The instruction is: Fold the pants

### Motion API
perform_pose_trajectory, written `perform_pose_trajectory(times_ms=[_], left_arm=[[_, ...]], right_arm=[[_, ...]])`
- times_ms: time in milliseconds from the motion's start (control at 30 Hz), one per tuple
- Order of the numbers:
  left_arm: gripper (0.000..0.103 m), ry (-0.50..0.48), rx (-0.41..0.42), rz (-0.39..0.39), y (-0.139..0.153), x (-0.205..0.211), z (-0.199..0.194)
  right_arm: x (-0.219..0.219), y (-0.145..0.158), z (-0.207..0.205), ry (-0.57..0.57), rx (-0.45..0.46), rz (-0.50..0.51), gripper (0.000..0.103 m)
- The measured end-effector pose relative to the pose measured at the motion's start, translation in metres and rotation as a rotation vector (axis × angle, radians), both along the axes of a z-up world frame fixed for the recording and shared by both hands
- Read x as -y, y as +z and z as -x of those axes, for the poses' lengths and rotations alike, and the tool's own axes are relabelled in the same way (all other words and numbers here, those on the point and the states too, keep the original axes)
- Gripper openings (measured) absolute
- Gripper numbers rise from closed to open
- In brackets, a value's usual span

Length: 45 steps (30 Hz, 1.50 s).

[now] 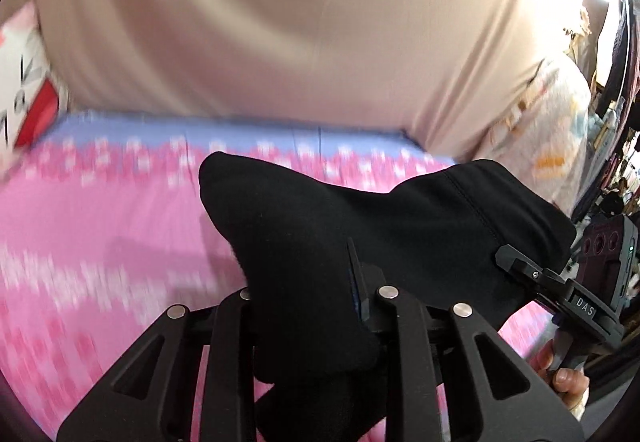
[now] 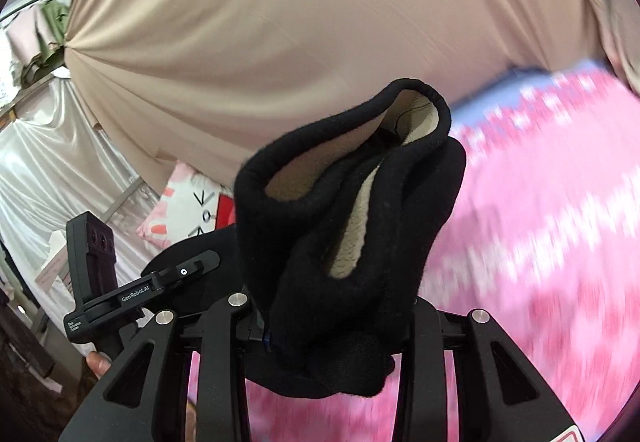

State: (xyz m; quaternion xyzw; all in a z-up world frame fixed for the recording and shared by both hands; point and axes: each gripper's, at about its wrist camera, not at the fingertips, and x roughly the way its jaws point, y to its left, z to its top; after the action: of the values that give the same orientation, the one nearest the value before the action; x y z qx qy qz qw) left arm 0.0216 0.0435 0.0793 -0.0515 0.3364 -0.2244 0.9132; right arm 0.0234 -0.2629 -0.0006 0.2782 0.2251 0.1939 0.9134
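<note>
Black pants [image 1: 360, 226] with a beige fleece lining [image 2: 352, 238] are held up in the air over a pink patterned bed [image 1: 100, 242]. My left gripper [image 1: 320, 302] is shut on a bunch of the black cloth, which drapes over its fingers. My right gripper [image 2: 328, 322] is shut on another bunched part, whose hem curls open and shows the lining. The right gripper shows in the left wrist view [image 1: 516, 266] at the far right, clamped on the cloth. The left gripper shows in the right wrist view [image 2: 200, 262] at the left.
A beige curtain [image 1: 300, 22] hangs behind the bed. A pink and white pillow [image 2: 188, 210] lies at the bed's head. White drapes [image 2: 52, 170] hang to the left. A floral cloth [image 1: 552, 122] and cluttered shelves stand at the right.
</note>
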Motion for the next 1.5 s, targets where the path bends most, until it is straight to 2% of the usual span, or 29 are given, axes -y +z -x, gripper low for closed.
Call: perform_pose_trajectory(times_ms=[133,233,300,400,467,500,533,567,600,633,733,767,800,833,867,967,1033,1100,1133,1167,1200,1233,1267,1300,1333,1400,1467,1500], left_arm=[[0.022,0.029,0.107,-0.013,0.019,0.013,-0.058],[0.022,0.051,0.128,-0.025,0.014,0.022,-0.104],[0.022,0.066,0.129,-0.036,0.002,0.028,-0.137],[0.023,0.085,0.112,-0.088,-0.043,0.043,-0.196],[0.026,0.091,0.071,-0.125,-0.087,0.05,-0.229],[0.027,0.093,0.035,-0.154,-0.108,0.052,-0.241],[0.029,0.094,-0.024,-0.208,-0.134,0.054,-0.256],[0.039,0.116,-0.095,-0.258,-0.158,0.051,-0.264],[0.043,0.123,-0.084,-0.206,-0.164,0.039,-0.257],[0.046,0.124,-0.054,-0.172,-0.159,0.028,-0.248],[0.047,0.151,-0.025,-0.27,-0.132,0.01,-0.226],[0.045,0.179,0.007,-0.309,-0.119,0.007,-0.217],[0.045,0.204,0.05,-0.353,-0.101,0.009,-0.211],[0.045,0.208,0.075,-0.369,-0.09,0.015,-0.208],[0.049,0.211,0.105,-0.367,-0.075,0.023,-0.208],[0.086,0.203,0.134,-0.347,-0.061,0.054,-0.224],[0.087,0.23,0.134,-0.407,-0.074,0.08,-0.244],[0.086,0.264,0.064,-0.507,-0.104,0.101,-0.268],[0.086,0.271,0.002,-0.548,-0.129,0.104,-0.285],[0.087,0.28,-0.041,-0.573,-0.148,0.102,-0.295],[0.087,0.276,-0.061,-0.547,-0.161,0.096,-0.298],[0.087,0.28,-0.029,-0.49,-0.16,0.088,-0.293],[0.087,0.277,-0.018,-0.485,-0.157,0.085,-0.288],[0.087,0.273,-0.013,-0.502,-0.155,0.086,-0.285],[0.087,0.278,0.001,-0.521,-0.151,0.087,-0.281],[0.086,0.297,0.018,-0.538,-0.145,0.087,-0.276],[0.086,0.29,0.02,-0.54,-0.144,0.089,-0.274],[0.086,0.29,0.014,-0.538,-0.144,0.089,-0.272]], right_arm=[[0.009,0.014,-0.063,0.003,0.064,0.006,0.033],[0.017,0.009,-0.118,0.001,0.069,0.004,0.034],[0.023,-0.008,-0.16,-0.003,0.05,0.002,0.035],[0.033,-0.059,-0.22,-0.014,-0.029,-0.032,0.039],[0.042,-0.109,-0.258,-0.043,-0.186,-0.028,0.045],[0.049,-0.139,-0.273,-0.053,-0.314,-0.041,0.046],[0.057,-0.158,-0.275,-0.048,-0.364,-0.094,0.048],[0.065,-0.155,-0.264,-0.044,-0.309,-0.139,0.05],[0.075,-0.144,-0.248,-0.072,-0.288,-0.129,0.061],[0.081,-0.134,-0.235,-0.091,-0.271,-0.093,0.065],[0.1,-0.092,-0.188,-0.177,-0.154,0.016,0.064],[0.099,-0.078,-0.181,-0.172,-0.129,0.05,0.061],[0.09,-0.059,-0.181,-0.15,-0.107,0.112,0.046],[0.078,-0.047,-0.186,-0.141,-0.101,0.168,0.032],[0.064,-0.036,-0.197,-0.129,-0.103,0.227,0.03],[0.017,-0.028,-0.247,-0.061,-0.127,0.374,0.027],[-0.005,-0.045,-0.293,-0.062,-0.16,0.482,0.027],[-0.008,-0.076,-0.322,-0.097,-0.247,0.563,0.027],[0.003,-0.1,-0.338,-0.132,-0.318,0.571,0.024],[0.013,-0.109,-0.341,-0.128,-0.318,0.517,0.023],[0.029,-0.111,-0.335,-0.13,-0.292,0.406,0.022],[0.039,-0.106,-0.328,-0.14,-0.324,0.33,0.015],[0.044,-0.096,-0.316,-0.166,-0.328,0.287,0.011],[0.044,-0.088,-0.305,-0.16,-0.306,0.261,0.018],[0.04,-0.079,-0.292,-0.135,-0.276,0.251,0.021],[0.027,-0.073,-0.27,-0.092,-0.253,0.3,0.021],[0.018,-0.085,-0.259,-0.075,-0.285,0.373,0.02],[0.019,-0.096,-0.256,-0.094,-0.309,0.425,0.01]])
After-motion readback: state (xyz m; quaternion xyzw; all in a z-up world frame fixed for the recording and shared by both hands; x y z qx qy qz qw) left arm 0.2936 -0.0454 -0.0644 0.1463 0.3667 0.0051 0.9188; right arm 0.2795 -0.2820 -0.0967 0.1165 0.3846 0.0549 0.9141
